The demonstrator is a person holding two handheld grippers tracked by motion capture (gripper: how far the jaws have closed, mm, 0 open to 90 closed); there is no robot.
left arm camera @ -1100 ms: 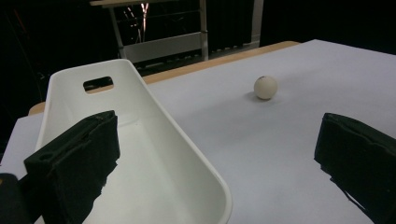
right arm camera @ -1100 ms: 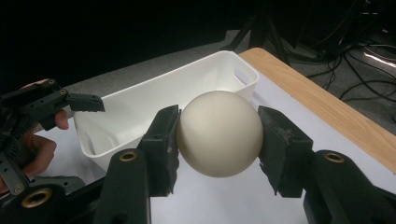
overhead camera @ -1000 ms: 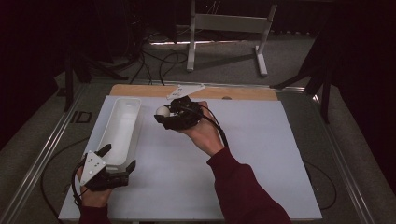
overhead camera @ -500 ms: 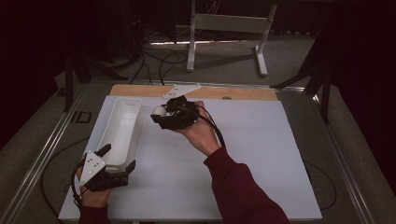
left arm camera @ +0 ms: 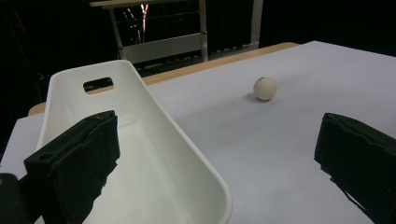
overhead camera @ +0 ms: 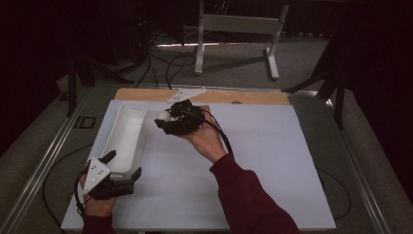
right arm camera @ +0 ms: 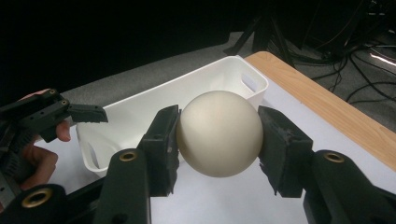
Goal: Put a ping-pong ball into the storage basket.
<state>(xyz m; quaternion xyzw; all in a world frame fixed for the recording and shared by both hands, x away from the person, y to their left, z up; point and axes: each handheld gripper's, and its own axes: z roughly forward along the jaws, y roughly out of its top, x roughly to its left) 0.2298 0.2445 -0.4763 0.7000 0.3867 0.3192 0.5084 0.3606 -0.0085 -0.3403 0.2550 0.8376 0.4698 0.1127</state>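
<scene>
A cream ball (right arm camera: 218, 133) is pinched between the pads of my right gripper (right arm camera: 219, 140). In the high view that gripper (overhead camera: 165, 117) hovers just right of the far half of a long white tray (overhead camera: 124, 141), ball (overhead camera: 163, 115) facing the tray. My left gripper (overhead camera: 123, 164) stands open at the tray's near end. One jaw is inside the tray (left arm camera: 140, 154) and the other is outside over the white mat, with neither pressing on the wall. In the left gripper view a cream ball (left arm camera: 265, 88) shows on the mat to the right of the tray.
The white mat (overhead camera: 272, 161) covers the table, with a wooden strip (overhead camera: 253, 97) along its far edge. A pale three-cornered plate (overhead camera: 186, 92) lies on that strip. A metal stand (overhead camera: 234, 29) and cables sit on the floor behind the table.
My right hand has edged slightly left towards the tray with the ball still in its grip. The left gripper has stayed where it was.
</scene>
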